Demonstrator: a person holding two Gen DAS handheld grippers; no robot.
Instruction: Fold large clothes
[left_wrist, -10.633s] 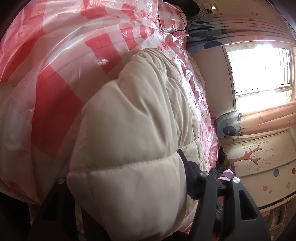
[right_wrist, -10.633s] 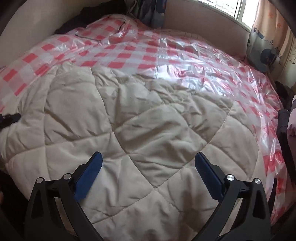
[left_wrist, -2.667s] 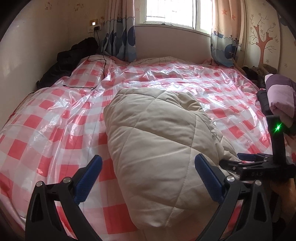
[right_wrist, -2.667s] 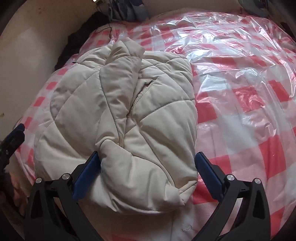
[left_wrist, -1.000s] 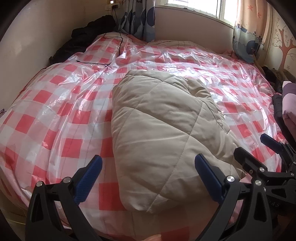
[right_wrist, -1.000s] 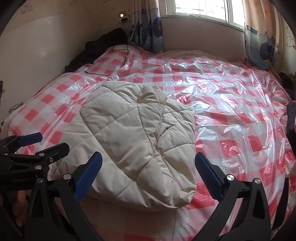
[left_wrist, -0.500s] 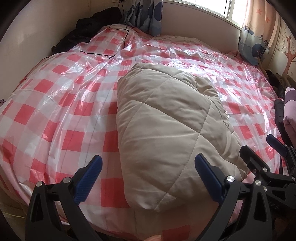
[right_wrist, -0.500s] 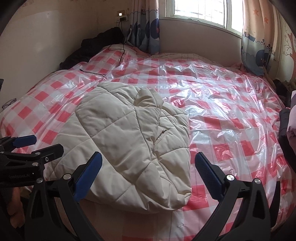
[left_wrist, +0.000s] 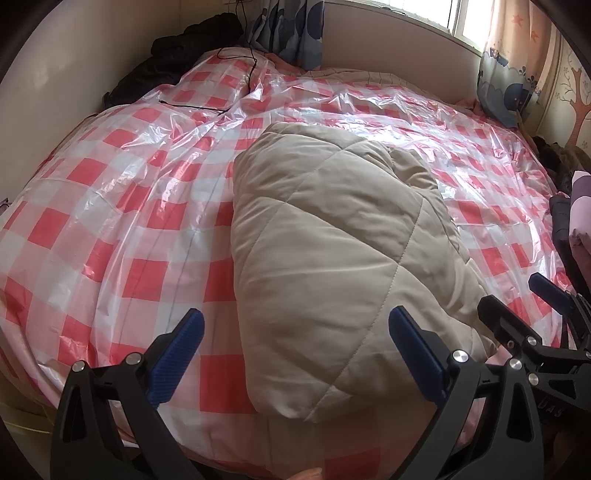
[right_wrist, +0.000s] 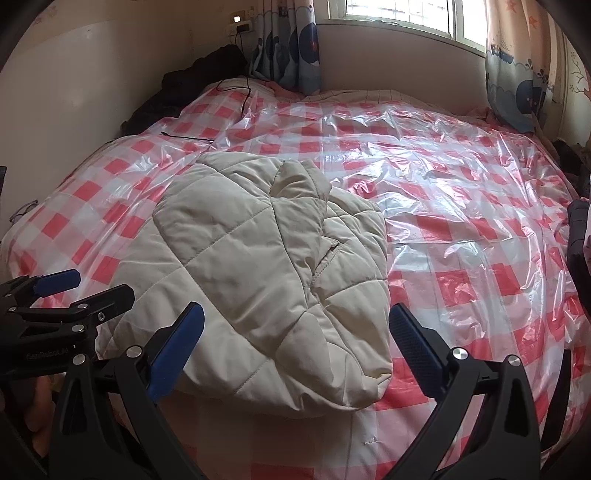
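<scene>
Two grippers sit nearest the lenses, both spread wide with nothing between the blue pads. The left gripper hangs over the near edge of the bed, its pads apart on either side of the folded bundle's front corner without touching it; the right gripper is likewise agape above the bundle's near end, empty. Each tool also shows in the other's view, at the frame edge, low and beside the bundle, which suggests both are held back so the fabric can settle. Just beyond them lies the quilted jacket, a cream puffy garment already doubled into a compact oblong, its long axis running away from the person; in the right wrist view a sleeve or hood flap lies tucked along the top and a pocket seam faces up. It rests on the plastic sheet, a clear film over red-and-white checks, probably spread to keep the bedding clean and let cloth slide. My judgement is that the fold is essentially done and only tidying or moving the bundle remains. Farther off, a black cable trails across the sheet toward a dark heap of clothes by the wall, and curtains frame the window behind.
</scene>
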